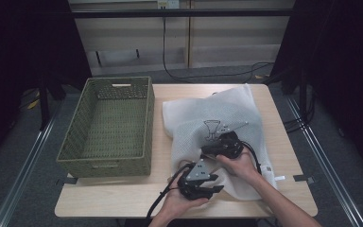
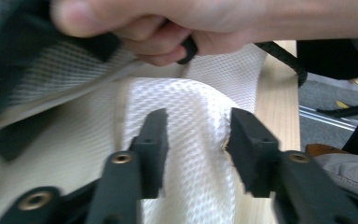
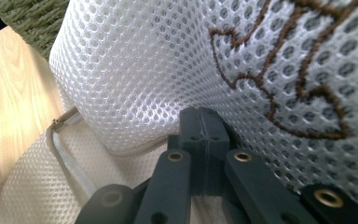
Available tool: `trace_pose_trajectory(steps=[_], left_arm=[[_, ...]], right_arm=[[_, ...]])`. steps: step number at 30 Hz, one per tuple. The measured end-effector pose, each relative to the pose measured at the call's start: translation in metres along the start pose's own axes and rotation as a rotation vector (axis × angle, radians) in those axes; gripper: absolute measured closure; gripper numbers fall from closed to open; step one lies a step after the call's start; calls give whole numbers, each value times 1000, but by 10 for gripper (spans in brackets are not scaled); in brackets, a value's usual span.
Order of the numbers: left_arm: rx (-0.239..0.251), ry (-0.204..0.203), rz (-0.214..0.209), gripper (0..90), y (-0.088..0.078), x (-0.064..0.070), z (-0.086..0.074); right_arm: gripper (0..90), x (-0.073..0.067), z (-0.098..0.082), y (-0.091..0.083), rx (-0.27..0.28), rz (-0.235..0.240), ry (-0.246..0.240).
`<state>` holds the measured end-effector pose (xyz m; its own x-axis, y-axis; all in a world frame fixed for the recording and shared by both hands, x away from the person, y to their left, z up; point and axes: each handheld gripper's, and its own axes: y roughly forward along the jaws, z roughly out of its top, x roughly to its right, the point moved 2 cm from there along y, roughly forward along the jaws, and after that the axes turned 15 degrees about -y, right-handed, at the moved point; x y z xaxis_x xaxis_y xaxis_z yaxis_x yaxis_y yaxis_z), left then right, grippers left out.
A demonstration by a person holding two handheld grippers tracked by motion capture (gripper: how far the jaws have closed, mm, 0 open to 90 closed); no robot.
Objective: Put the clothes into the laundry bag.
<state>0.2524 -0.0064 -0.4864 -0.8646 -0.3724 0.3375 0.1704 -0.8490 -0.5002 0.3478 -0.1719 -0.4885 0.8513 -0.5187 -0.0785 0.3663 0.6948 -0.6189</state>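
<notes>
We find the white mesh laundry bag (image 1: pixel 212 127) at the table's centre-right. Right gripper (image 3: pixel 200 126) clamps its fabric, anchoring it; left gripper (image 2: pixel 196 140), at seven o'clock, stands parted astride a fold.

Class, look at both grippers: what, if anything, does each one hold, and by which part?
The right gripper is shut on the white mesh bag, pinching its fabric near the zipped edge. The left gripper holds nothing: its jaws stand open astride a raised fold of the bag.

The wicker basket (image 1: pixel 108 125) walls off the left; bare table (image 1: pixel 118 196) in front seems passable.
</notes>
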Motion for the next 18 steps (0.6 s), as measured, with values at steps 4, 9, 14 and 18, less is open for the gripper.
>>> trace_pose_trajectory(steps=[4, 9, 14, 18], left_arm=[[47, -28, 35, 534, -22, -16, 2], [-80, -22, 150, 598, -20, -39, -9], [-112, -15, 243, 635, -13, -55, -22], [-134, -13, 294, 674, -22, -59, -23]], right_arm=[[899, 1, 1, 0, -6, -4, -4], [899, 9, 6, 4, -17, -48, -21], [899, 22, 7, 7, -16, -71, 14], [899, 13, -3, -8, -35, -37, -8]])
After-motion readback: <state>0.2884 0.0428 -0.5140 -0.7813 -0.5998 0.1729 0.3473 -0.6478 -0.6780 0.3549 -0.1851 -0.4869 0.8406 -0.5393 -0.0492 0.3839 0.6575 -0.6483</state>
